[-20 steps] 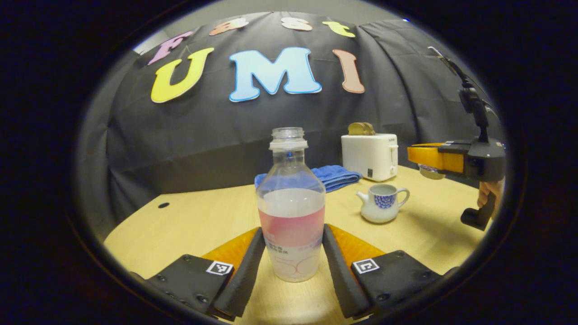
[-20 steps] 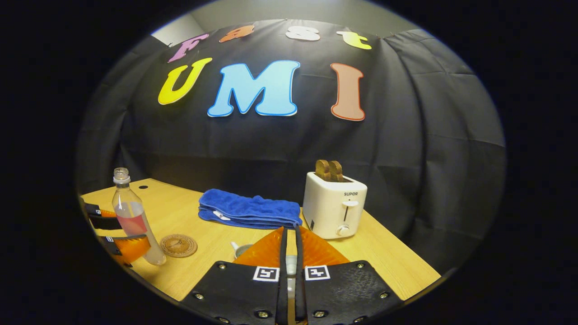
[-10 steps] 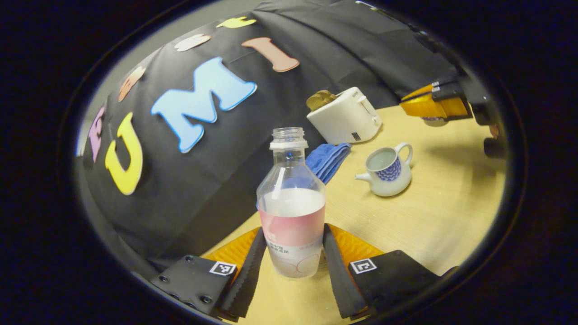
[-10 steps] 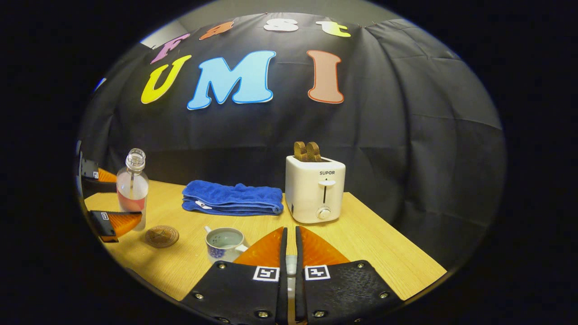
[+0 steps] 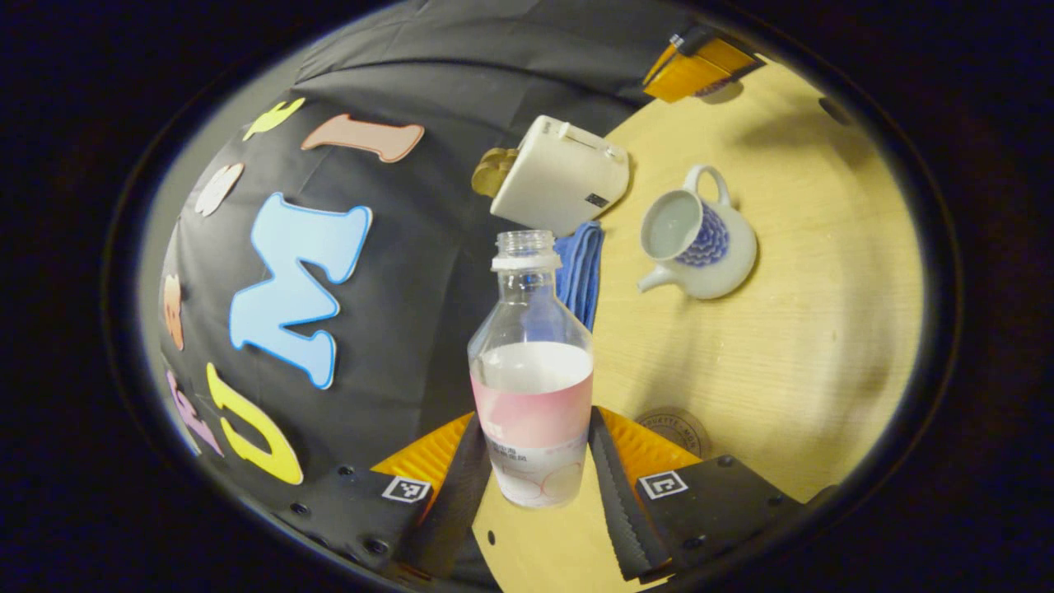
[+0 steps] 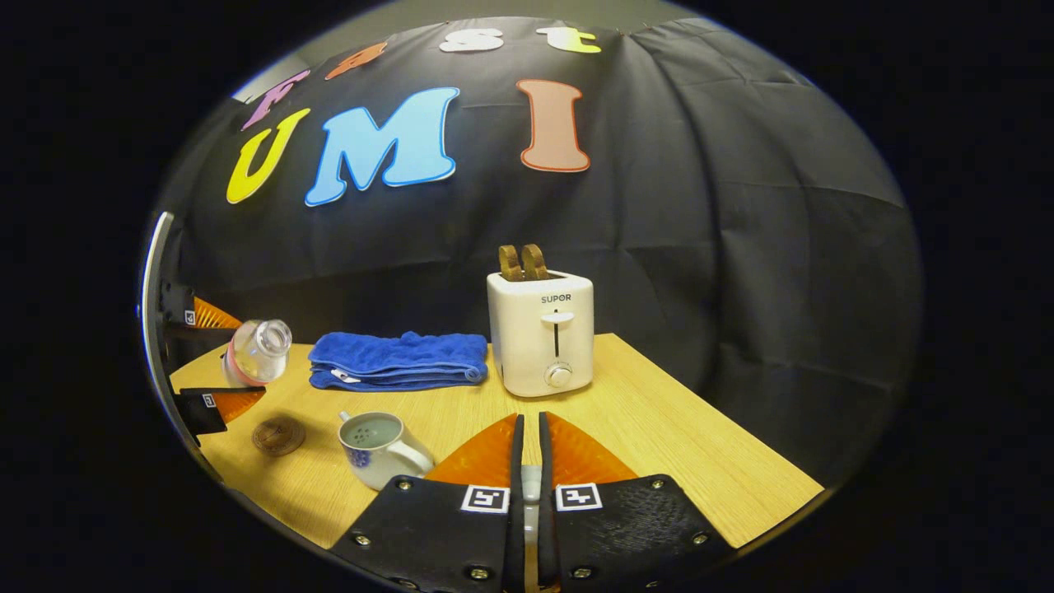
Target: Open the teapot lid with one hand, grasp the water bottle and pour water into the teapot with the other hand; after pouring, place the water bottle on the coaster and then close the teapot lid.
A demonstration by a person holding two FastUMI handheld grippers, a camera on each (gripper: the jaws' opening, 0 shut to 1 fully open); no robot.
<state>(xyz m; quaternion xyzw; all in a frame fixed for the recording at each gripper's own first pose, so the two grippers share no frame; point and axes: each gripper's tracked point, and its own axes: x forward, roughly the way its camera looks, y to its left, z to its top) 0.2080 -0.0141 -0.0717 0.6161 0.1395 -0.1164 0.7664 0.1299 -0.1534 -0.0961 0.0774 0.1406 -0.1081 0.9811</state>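
Note:
My left gripper [image 5: 535,420] is shut on the clear water bottle [image 5: 531,387] with its pink label, uncapped and partly full. In the right gripper view the bottle [image 6: 255,352] hangs above the table, tipped far over, its mouth turned towards the teapot. The white and blue teapot [image 5: 700,243] stands open on the table, some water inside. Its body [image 6: 379,449] sits just left of my right gripper [image 6: 529,424], which is shut on the teapot lid [image 6: 531,484], a pale sliver between the fingers. The round brown coaster [image 6: 278,435] lies bare below the bottle.
A white toaster [image 6: 541,333] with two slices stands at the back of the wooden table [image 6: 659,428]. Left of the toaster lies a folded blue towel [image 6: 399,360]. The table's edge runs close on the right.
My left gripper has lifted the bottle off the table and tipped it from upright to nearly sideways, towards the teapot. My right gripper has drifted right of the teapot with the lid.

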